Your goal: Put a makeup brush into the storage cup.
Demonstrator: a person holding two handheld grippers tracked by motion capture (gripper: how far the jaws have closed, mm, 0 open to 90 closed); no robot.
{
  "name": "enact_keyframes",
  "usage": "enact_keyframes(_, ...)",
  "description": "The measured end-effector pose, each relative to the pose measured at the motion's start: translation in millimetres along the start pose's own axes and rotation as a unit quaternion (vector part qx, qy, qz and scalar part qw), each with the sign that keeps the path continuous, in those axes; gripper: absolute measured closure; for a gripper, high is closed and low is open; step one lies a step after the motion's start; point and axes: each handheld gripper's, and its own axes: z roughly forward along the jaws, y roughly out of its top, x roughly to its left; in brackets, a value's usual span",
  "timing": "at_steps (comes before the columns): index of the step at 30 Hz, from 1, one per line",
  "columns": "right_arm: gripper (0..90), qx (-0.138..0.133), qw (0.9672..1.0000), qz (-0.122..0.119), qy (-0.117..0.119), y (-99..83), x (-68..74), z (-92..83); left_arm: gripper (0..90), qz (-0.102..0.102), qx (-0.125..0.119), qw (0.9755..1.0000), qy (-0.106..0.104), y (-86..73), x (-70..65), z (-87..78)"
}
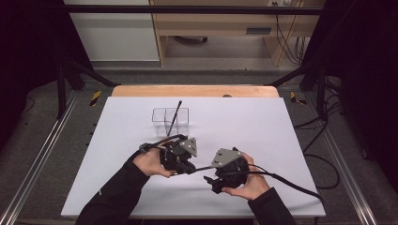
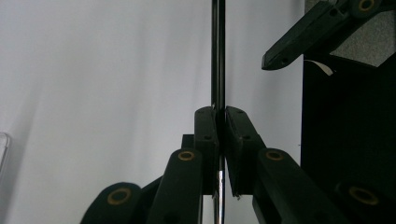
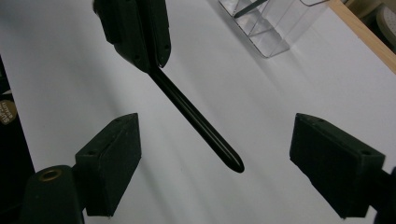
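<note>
Pen (image 3: 196,116) is looking light, stiff, slick: you're clamping it in left gripper (image 3: 140,42), right gripper (image 3: 233,154) jaws apart around its free end.

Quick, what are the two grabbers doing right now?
Left gripper: shut on a thin black pen, held out toward the other one.
Right gripper: open, pads apart on either side of the pen's free end, not touching it.

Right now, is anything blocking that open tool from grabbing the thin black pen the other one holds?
Nothing visible. The thin black pen pokes out of the shut left tool into the gap of the open right tool, over bare white table.
</note>
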Motion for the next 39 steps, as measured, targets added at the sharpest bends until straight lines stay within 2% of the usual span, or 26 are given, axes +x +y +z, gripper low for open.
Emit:
enact_keyframes(9,24.5,0.010,0.9994,-0.033,0.004,2.8,3.5,-0.4,83.3,-0.002,0.000,1.0000,-0.009,-0.7,2.5,0.6)
enact_keyframes(16,27.6,0.025,0.9972,-0.071,0.001,5.4,8.1,1.9,83.4,-0.008,-0.003,0.9998,-0.017,-1.9,5.9,0.1)
enact_keyframes(21,30.0,0.026,0.9956,-0.090,-0.002,6.8,10.3,2.9,83.4,-0.008,-0.002,0.9997,-0.022,-1.8,7.3,-0.3)
enact_keyframes(29,34.4,0.038,0.9902,-0.134,-0.013,10.3,15.5,5.3,83.4,-0.010,0.008,0.9994,-0.031,-1.4,10.2,2.3)
enact_keyframes(34,36.9,0.049,0.9867,-0.155,-0.004,12.0,17.8,7.2,83.4,-0.008,0.013,0.9994,-0.033,-1.8,11.4,3.8)
enact_keyframes(39,38.7,0.058,0.9848,-0.163,0.004,12.7,19.4,9.5,83.4,-0.004,0.018,0.9991,-0.037,-1.1,10.8,5.9)
